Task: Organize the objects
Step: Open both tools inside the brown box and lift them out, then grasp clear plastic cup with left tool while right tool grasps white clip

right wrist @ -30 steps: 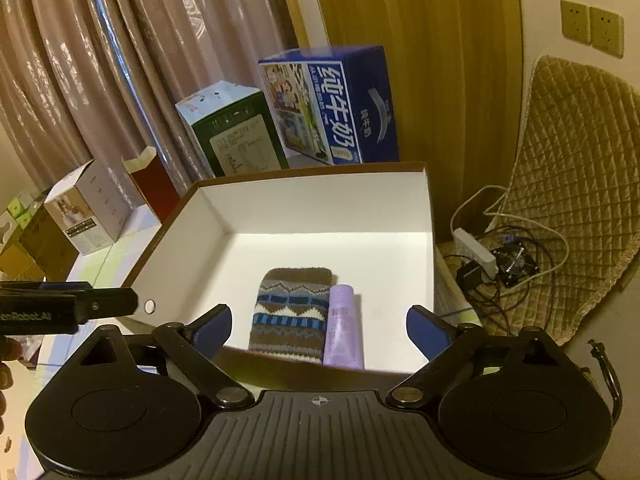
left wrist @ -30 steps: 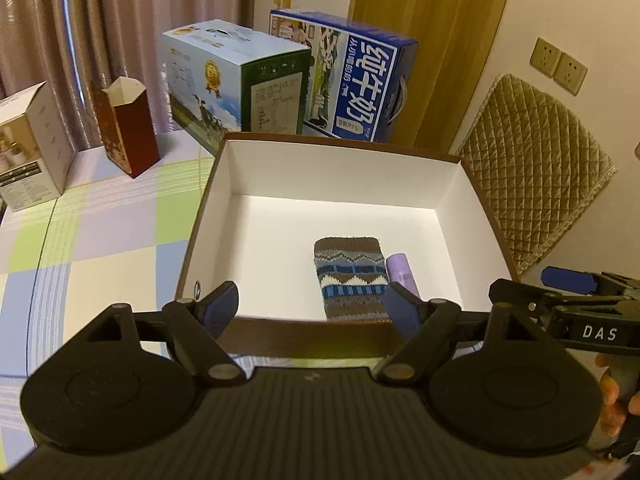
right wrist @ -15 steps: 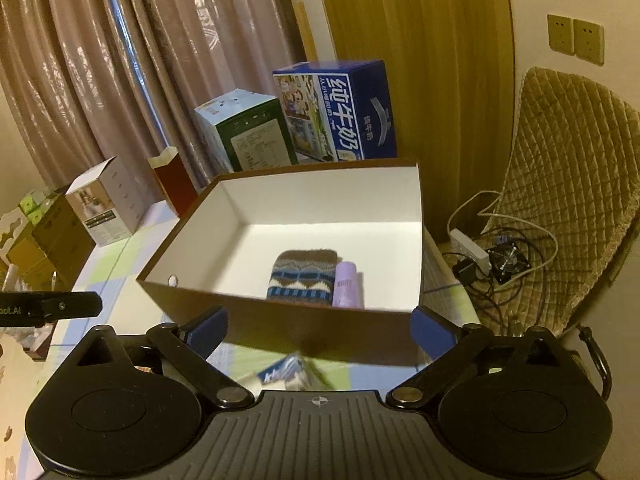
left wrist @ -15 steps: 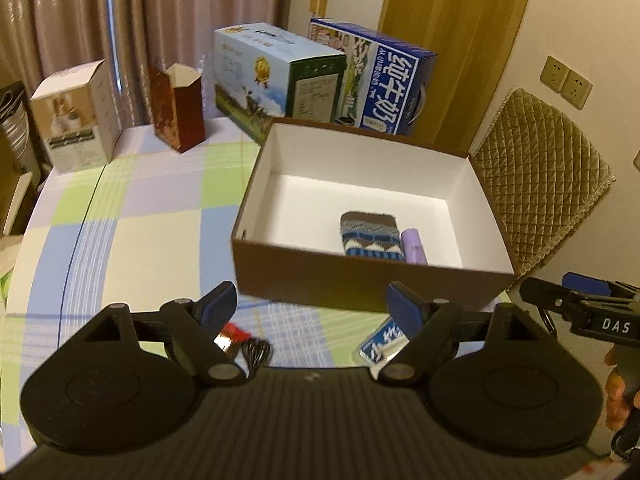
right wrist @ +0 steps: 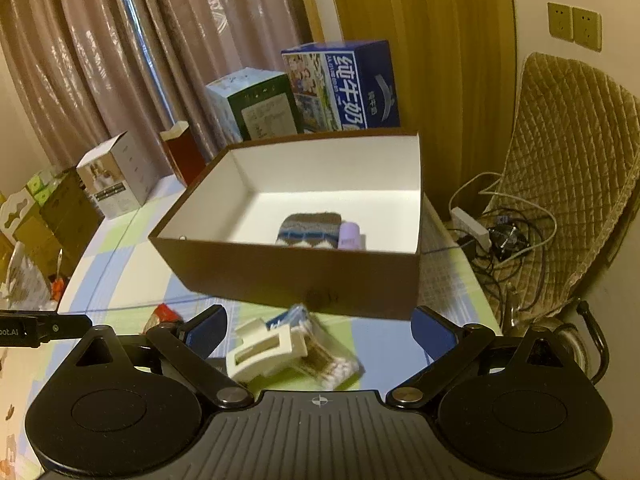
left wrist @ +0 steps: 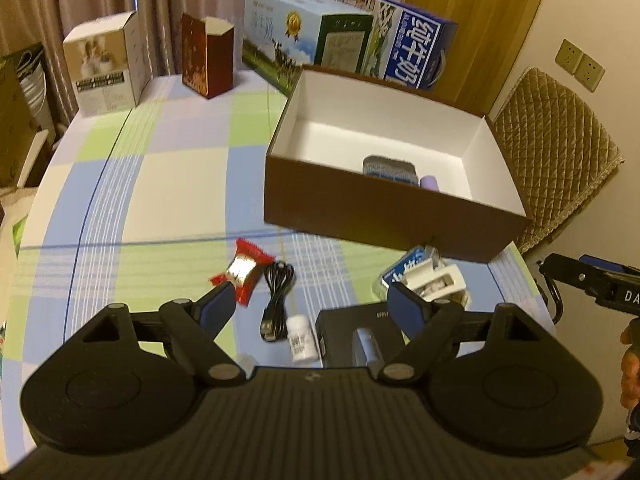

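A brown box (left wrist: 392, 216) with a white inside stands on the checked tablecloth and holds a knitted pouch (left wrist: 388, 168) and a purple tube (left wrist: 430, 182). In front of it lie a red candy (left wrist: 244, 270), a black cable (left wrist: 276, 296), a small white bottle (left wrist: 302, 338), a black box (left wrist: 344, 332), a white hair clip (left wrist: 434, 278) and a blue swab packet (left wrist: 406, 266). My left gripper (left wrist: 311, 302) hangs open above the cable and bottle, holding nothing. My right gripper (right wrist: 320, 330) is open and empty over the clip (right wrist: 264, 350) and the swab packet (right wrist: 324, 356).
Along the table's back stand a blue milk carton (left wrist: 412, 46), a green-and-white carton (left wrist: 304, 36), a dark red box (left wrist: 208, 58) and a white box (left wrist: 104, 68). A quilted chair (right wrist: 572, 184) and a power strip with cables (right wrist: 472, 224) are to the right of the table.
Both grippers have drawn back from over the brown box towards the table's near edge. The small items in front of the box have come into view. Both stay open.
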Demonstrator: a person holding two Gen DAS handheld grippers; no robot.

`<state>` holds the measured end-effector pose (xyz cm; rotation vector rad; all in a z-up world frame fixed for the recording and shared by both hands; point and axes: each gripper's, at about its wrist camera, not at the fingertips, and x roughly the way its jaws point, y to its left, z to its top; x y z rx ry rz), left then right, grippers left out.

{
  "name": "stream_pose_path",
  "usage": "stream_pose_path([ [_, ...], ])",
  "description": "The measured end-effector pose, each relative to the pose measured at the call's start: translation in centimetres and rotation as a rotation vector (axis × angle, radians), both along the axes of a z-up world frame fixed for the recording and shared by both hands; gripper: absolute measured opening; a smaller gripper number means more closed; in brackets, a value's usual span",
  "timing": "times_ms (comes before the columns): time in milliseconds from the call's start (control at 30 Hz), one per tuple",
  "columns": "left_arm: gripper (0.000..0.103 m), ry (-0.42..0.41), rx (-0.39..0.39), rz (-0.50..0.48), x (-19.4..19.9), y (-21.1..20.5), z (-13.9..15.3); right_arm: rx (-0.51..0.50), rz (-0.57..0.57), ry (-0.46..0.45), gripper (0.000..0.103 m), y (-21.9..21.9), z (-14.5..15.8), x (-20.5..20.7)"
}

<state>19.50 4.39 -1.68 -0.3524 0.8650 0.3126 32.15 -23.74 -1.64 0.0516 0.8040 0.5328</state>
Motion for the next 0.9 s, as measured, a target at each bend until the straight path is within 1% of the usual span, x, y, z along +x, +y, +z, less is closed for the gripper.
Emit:
stream_pose_path([
  [300, 0.080, 0.035, -0.028, 0.008, -1.2, -0.3, -1.4, -0.013, 0.024, 0.036, 0.096, 0.2, -1.1, -1.1],
  [733, 0.080, 0.146, -0.064, 0.041, -3.5, 0.0, -5.7, -0.051, 0.047, 0.093, 0.096, 0.5, -3.8, -2.0],
  [900, 0.080, 0.196, -0.076, 0.072, -4.1, 0.3, -7.9, -0.076, 0.056, 0.113, 0.096, 0.8, -5.1, -2.1],
])
